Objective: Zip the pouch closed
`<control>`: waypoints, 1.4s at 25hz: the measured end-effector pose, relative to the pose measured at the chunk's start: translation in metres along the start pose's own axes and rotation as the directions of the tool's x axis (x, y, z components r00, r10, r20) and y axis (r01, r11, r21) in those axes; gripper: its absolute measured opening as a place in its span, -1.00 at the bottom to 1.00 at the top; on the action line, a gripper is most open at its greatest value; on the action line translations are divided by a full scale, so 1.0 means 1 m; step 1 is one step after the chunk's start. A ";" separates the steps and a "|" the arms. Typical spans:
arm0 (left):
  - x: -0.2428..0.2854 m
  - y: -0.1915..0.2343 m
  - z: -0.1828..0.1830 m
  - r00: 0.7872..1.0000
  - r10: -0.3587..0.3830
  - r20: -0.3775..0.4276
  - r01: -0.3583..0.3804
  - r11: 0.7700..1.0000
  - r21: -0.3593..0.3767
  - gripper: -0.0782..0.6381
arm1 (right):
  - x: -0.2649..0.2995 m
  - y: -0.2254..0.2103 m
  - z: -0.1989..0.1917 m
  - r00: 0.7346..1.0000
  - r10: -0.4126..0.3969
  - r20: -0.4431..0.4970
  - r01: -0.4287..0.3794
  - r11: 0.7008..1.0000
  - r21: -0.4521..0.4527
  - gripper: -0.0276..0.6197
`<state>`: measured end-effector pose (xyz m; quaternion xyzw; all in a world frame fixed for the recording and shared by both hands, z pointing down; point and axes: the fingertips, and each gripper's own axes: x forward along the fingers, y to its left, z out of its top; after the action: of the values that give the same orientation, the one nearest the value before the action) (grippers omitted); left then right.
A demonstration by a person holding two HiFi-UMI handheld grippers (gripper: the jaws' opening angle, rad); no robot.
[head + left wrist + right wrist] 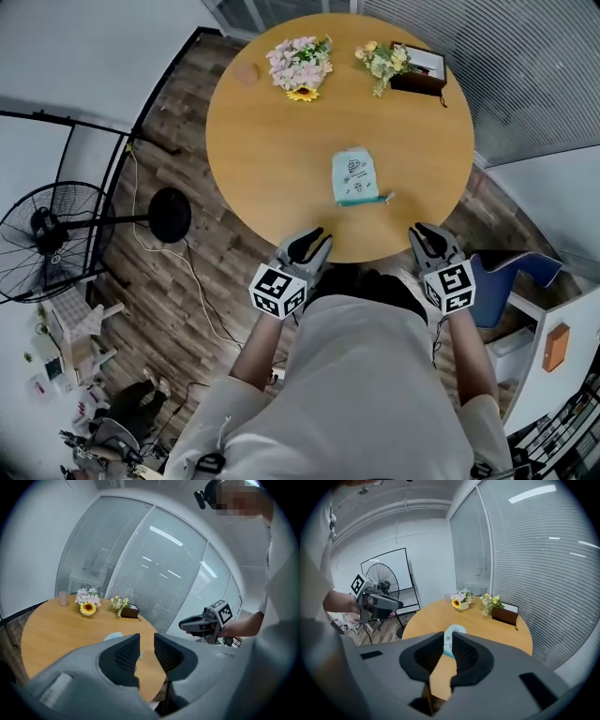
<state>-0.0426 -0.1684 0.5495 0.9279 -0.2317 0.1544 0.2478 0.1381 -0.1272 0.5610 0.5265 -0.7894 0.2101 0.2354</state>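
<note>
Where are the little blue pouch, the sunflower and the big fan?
pouch (354,176), head view, middle of its printed face.
sunflower (302,94), head view, its yellow bloom.
fan (44,228), head view, hub of its round cage.

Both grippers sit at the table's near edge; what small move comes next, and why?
Probably reach the left gripper forward to pin the teal pouch: both it and the right gripper are empty, jaws apart, and the pouch lies untouched.

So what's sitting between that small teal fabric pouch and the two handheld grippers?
Nothing. In the head view only bare round wooden table separates the small teal fabric pouch from the left gripper and right gripper.
</note>
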 end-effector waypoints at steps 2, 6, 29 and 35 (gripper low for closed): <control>0.005 0.004 -0.005 1.000 -0.005 -0.012 0.005 1.000 -0.009 -0.52 | 0.005 -0.004 0.000 1.000 -0.005 -0.013 0.005 1.000 -0.002 -0.75; 0.015 0.006 -0.011 1.000 -0.016 -0.023 0.015 0.999 -0.030 -0.52 | 0.012 -0.010 -0.004 0.999 -0.006 -0.043 0.006 1.000 -0.012 -0.75; 0.125 0.001 -0.059 0.990 0.134 -0.049 -0.140 0.976 -0.169 -0.52 | 0.094 -0.064 -0.060 0.935 0.275 -0.226 -0.315 0.934 -0.166 -0.75; 0.164 0.007 -0.098 0.983 0.155 -0.102 -0.174 0.962 -0.212 -0.52 | 0.126 -0.072 -0.092 0.892 0.327 -0.313 -0.412 0.873 -0.262 -0.75</control>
<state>0.0759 -0.1795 0.6989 0.8648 -0.3132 0.1871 0.3450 0.1765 -0.1925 0.7154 0.2868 -0.8620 0.1869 0.3738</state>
